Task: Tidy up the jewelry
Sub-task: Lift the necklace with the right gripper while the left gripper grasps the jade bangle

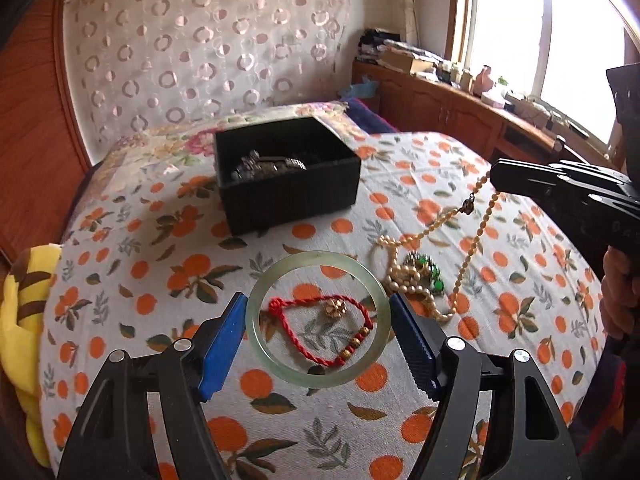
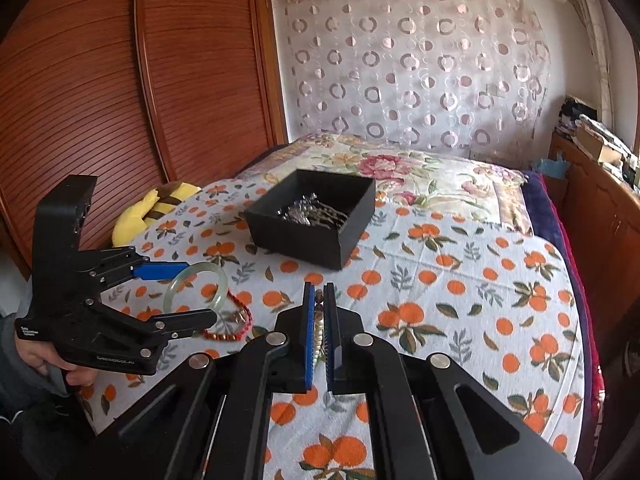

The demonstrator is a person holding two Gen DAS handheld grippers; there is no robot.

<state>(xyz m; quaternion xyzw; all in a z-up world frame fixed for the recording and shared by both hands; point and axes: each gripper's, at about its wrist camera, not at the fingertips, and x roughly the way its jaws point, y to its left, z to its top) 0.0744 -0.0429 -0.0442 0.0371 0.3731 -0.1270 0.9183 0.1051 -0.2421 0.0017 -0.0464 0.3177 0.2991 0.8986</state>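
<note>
My left gripper (image 1: 318,308) grips a pale green jade bangle (image 1: 276,280) between its blue pads, just above the orange-print cloth. A red cord bracelet (image 1: 320,328) with gold beads lies under the ring. My right gripper (image 2: 319,292) is shut on a pearl necklace (image 1: 476,236), whose strand hangs from it down to a heap of pearls and a green brooch (image 1: 428,272). An open black box (image 1: 288,172) with metal jewelry inside stands farther back on the bed; it also shows in the right wrist view (image 2: 316,216). The bangle (image 2: 196,288) and left gripper (image 2: 196,292) show at left there.
A yellow striped plush (image 1: 20,300) lies at the bed's left edge. A wooden wardrobe (image 2: 120,80) stands left, a sheer patterned curtain (image 1: 200,52) behind. A cluttered wooden cabinet (image 1: 460,100) runs under the window at right.
</note>
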